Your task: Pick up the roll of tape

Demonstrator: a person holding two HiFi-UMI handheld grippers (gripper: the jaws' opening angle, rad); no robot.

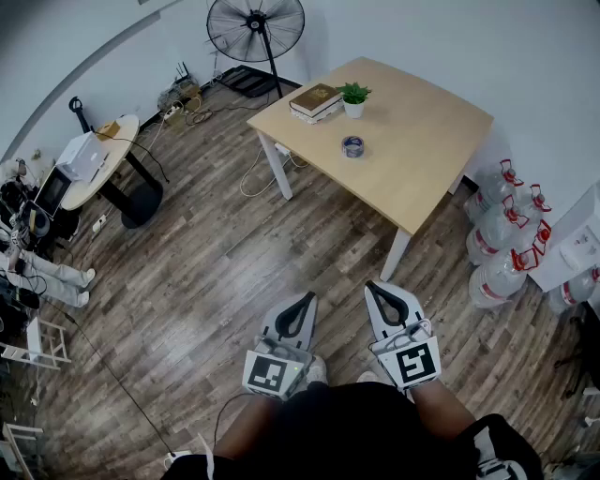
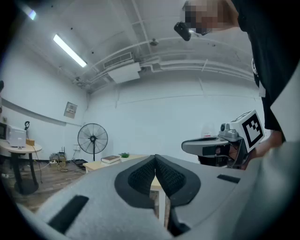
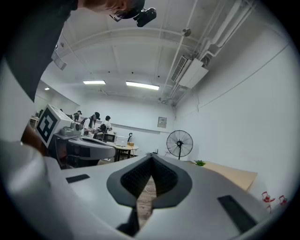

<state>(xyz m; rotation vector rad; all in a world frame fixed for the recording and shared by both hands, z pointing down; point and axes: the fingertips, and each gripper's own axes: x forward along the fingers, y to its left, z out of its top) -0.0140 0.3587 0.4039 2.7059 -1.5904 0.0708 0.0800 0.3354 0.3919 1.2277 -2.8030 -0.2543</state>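
Clenched and empty at bottom centre: left gripper (image 1: 302, 302) and right gripper (image 1: 378, 291).
The roll of tape (image 1: 352, 146) sits on the table (image 1: 422, 159), upper centre, well apart from both; best to step close and open one gripper before reaching.

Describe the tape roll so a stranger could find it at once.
Find the light wooden table near the standing fan. The tape lies flat on it, by itself, nearer the viewer than the books and potted plant at the far corner. It is the only small bluish ring there, with an open middle.
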